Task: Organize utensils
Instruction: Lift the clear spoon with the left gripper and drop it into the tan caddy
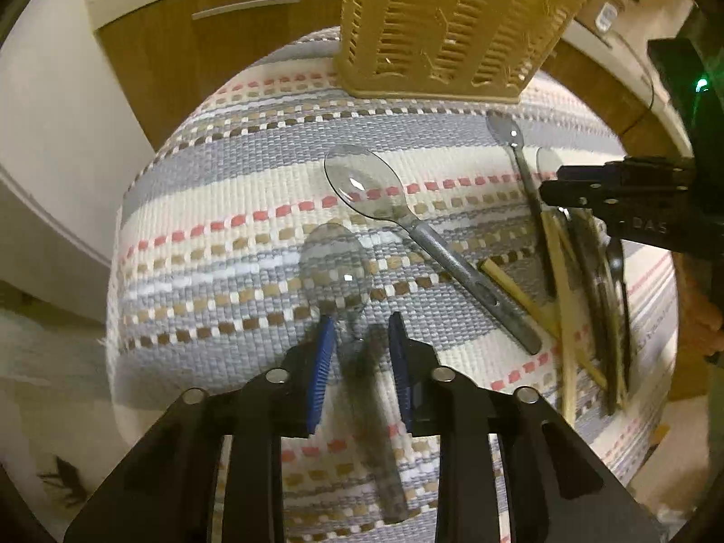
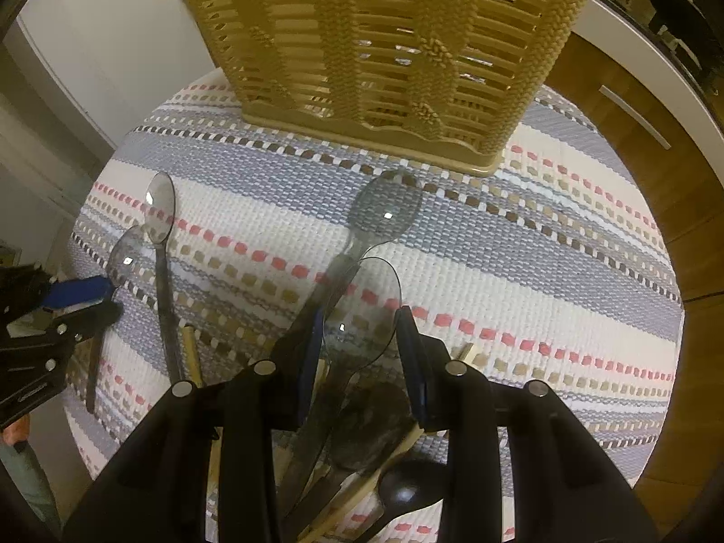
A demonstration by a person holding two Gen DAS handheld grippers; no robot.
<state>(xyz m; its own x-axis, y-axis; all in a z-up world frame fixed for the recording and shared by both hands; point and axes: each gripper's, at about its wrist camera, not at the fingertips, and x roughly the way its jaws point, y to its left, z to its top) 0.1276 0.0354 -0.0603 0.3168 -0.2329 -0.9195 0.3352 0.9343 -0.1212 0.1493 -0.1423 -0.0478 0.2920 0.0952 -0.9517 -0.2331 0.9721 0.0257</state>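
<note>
Left tongs (image 1: 359,339) nearly shut on clear spoon (image 1: 337,267), bowl just ahead of the tips. Right tongs (image 2: 359,339) part open around second clear spoon (image 2: 362,303); grip unclear. Basket (image 2: 384,45) beyond both.

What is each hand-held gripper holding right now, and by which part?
The left hand-held gripper pinches a clear plastic spoon at its neck. The right hand-held gripper straddles a spoon pile; its hold cannot be told.
</note>
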